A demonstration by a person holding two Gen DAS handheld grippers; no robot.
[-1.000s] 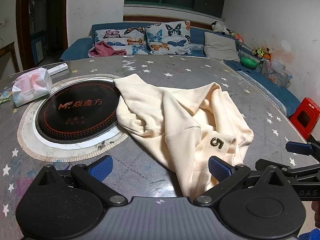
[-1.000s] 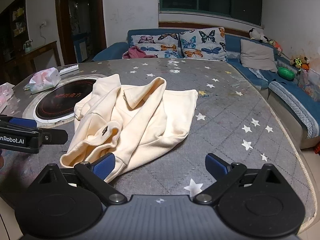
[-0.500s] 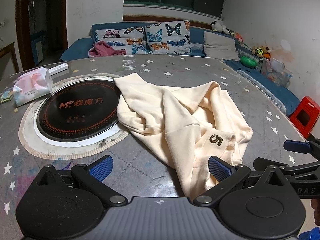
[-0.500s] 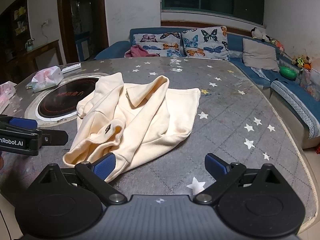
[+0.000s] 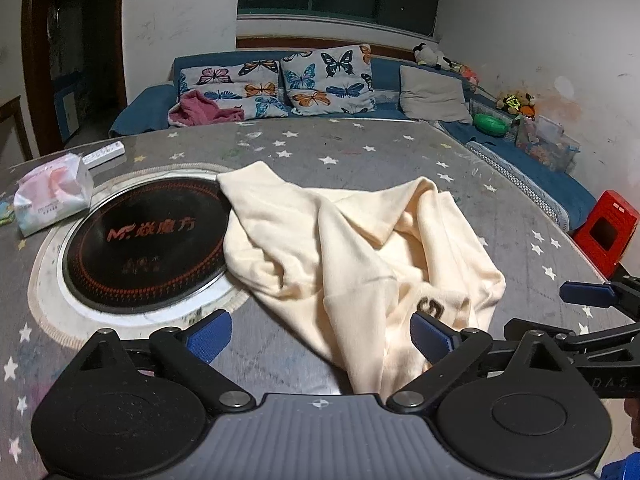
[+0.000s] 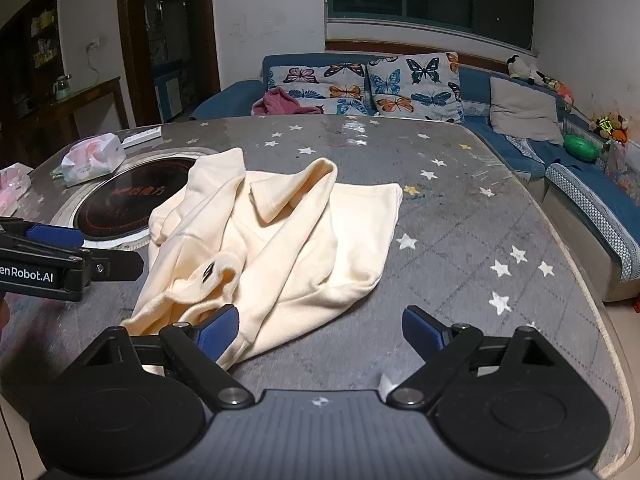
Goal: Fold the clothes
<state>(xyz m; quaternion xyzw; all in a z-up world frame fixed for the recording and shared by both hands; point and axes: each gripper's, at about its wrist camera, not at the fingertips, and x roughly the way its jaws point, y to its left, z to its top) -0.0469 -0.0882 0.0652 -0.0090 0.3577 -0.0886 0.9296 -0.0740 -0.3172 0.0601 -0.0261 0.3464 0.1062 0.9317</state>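
A cream garment [image 5: 352, 248] with a dark "5" patch lies crumpled on the grey star-patterned table [image 5: 360, 148]; it also shows in the right wrist view [image 6: 280, 240]. My left gripper [image 5: 322, 334] is open and empty, low over the garment's near edge, its right finger beside the patch. My right gripper [image 6: 320, 330] is open and empty, its left finger over the garment's near hem. The left gripper shows at the left of the right wrist view [image 6: 52, 256]; the right gripper shows at the right of the left wrist view [image 5: 592, 312].
A black round induction cooktop [image 5: 148, 244] is set in the table left of the garment, partly under it. A tissue pack [image 5: 52, 196] and a white remote [image 5: 104, 154] lie at the far left. A blue sofa with butterfly cushions [image 5: 320, 80] stands behind. A red stool [image 5: 608, 236] stands right.
Both grippers have moved slightly forward and lower toward the garment's near edge. The garment has not moved. Both stay open.
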